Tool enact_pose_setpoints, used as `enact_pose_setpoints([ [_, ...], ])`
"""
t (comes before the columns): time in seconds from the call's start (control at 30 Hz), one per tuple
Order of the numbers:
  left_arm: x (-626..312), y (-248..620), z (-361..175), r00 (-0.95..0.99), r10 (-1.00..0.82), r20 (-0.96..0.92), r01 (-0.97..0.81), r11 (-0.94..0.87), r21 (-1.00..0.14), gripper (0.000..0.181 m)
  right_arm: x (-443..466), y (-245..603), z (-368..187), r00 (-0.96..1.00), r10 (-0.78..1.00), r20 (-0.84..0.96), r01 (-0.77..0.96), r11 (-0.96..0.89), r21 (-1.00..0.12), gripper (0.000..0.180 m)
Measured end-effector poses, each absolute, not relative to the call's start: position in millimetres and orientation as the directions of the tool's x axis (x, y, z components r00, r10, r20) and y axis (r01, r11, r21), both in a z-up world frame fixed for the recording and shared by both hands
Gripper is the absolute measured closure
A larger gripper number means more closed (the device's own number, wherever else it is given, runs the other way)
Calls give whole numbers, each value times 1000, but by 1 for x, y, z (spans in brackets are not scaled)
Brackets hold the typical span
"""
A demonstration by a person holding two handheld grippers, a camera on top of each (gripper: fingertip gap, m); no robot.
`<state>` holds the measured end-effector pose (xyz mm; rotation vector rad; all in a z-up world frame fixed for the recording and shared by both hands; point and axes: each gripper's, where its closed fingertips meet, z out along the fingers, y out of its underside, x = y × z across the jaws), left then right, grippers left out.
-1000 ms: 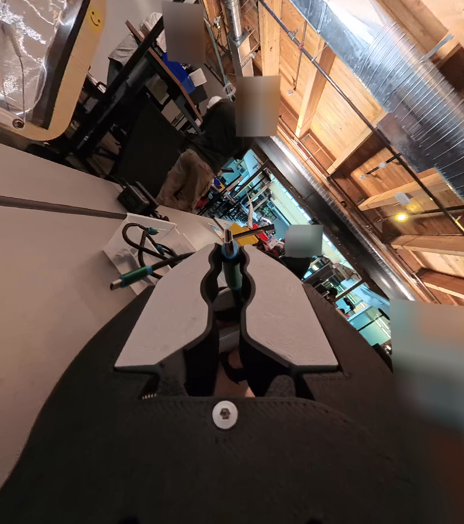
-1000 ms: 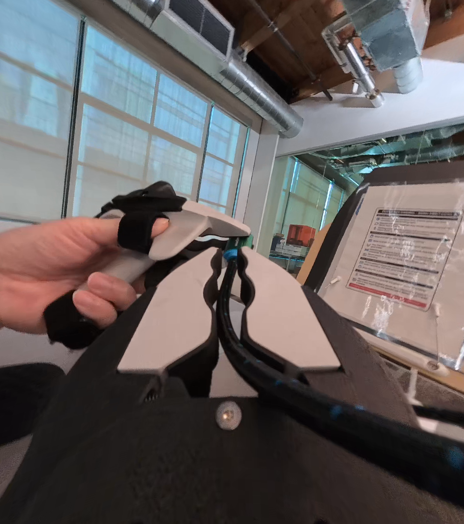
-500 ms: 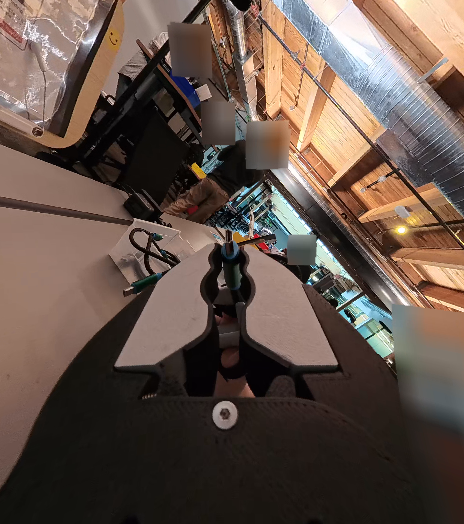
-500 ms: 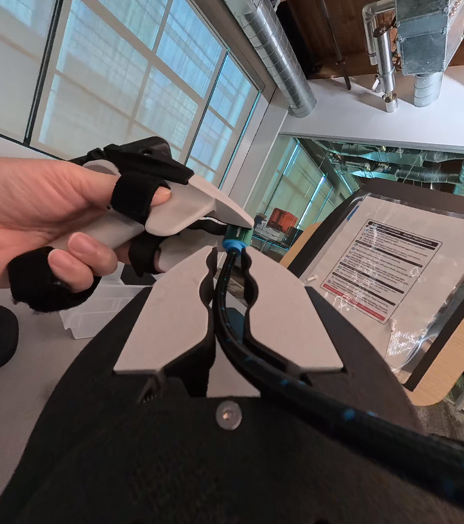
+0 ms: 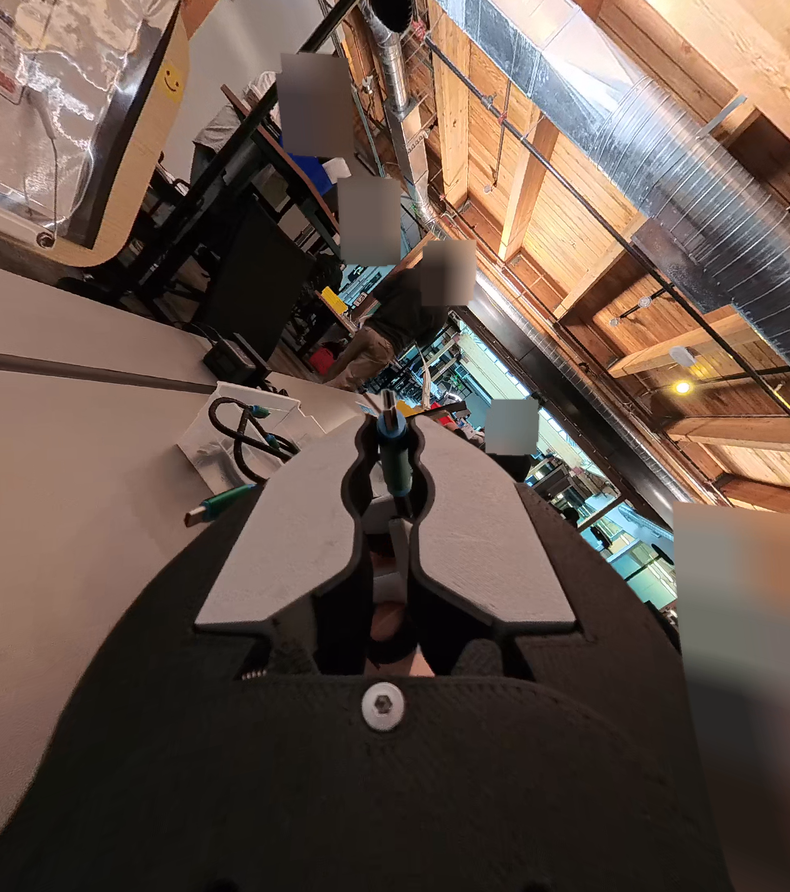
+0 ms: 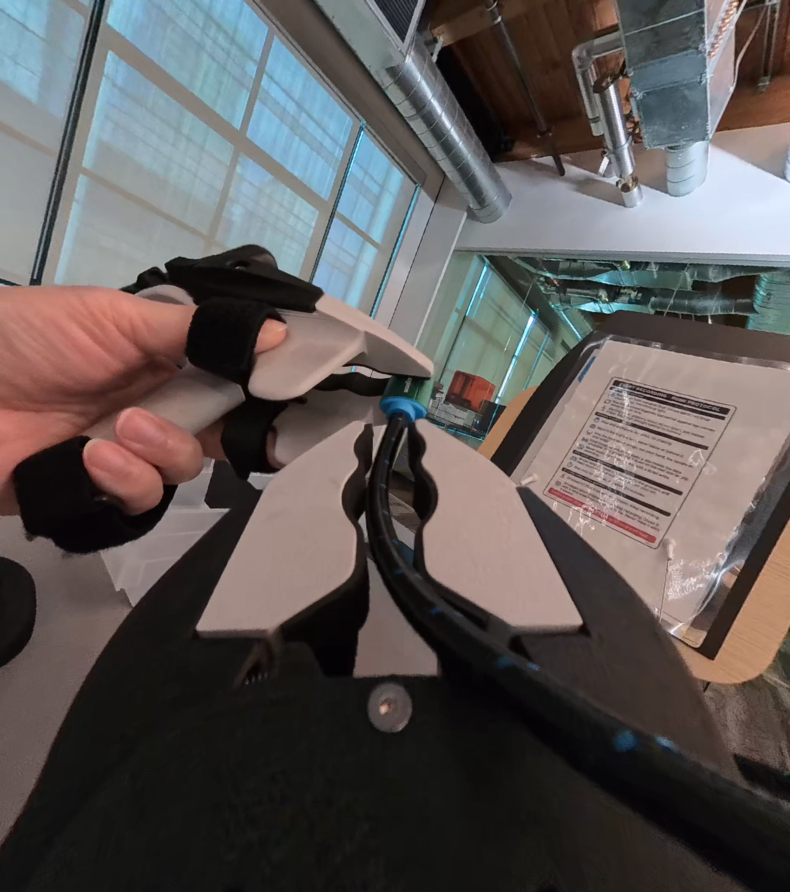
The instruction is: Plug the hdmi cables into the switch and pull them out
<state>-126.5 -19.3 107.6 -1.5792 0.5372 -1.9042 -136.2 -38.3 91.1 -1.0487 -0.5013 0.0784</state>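
Observation:
My left gripper [image 5: 390, 427] is shut on a green cable plug [image 5: 395, 466] with a blue collar; its metal tip [image 5: 387, 403] sticks out past the fingertips. My right gripper [image 6: 392, 430] is shut on the black cable [image 6: 383, 487] just behind that plug's blue collar [image 6: 400, 408]. In the right wrist view a hand holds the left gripper [image 6: 415, 381], clamped on the same green plug, right above my right fingertips. A second green plug [image 5: 219, 504] lies on the table. No switch shows in either view.
A clear tray [image 5: 205, 444] with coiled black cables sits on the grey table [image 5: 45, 482], with a black power brick [image 5: 233, 359] behind it. A board with a plastic-covered sheet [image 6: 649, 463] stands at the right. A clear bin [image 6: 166, 555] sits below the hand. People stand at far benches.
Both cameras have swung, so the background shifted. In the right wrist view the hand and left gripper loom larger and closer. Both grips hold as before.

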Motion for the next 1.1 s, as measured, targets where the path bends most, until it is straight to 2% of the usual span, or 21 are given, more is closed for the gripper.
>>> enact_pose_setpoints([
  [0.3,-125,-23,110,-119,-670,733,210,-738,-641,170,-131,-40,94,884,293,364,166,530,-832,171],
  [0.53,-128,-24,110,-133,-659,740,229,-747,-624,170,-128,-39,95,863,398,311,80,500,-862,173],
  [0.73,-127,-21,106,-125,-653,747,242,-750,-616,170,-129,-39,92,852,380,362,136,506,-852,172],
  [1.1,-128,-23,105,-126,-651,748,245,-751,-612,170,-130,-41,94,846,389,365,138,502,-854,172],
])
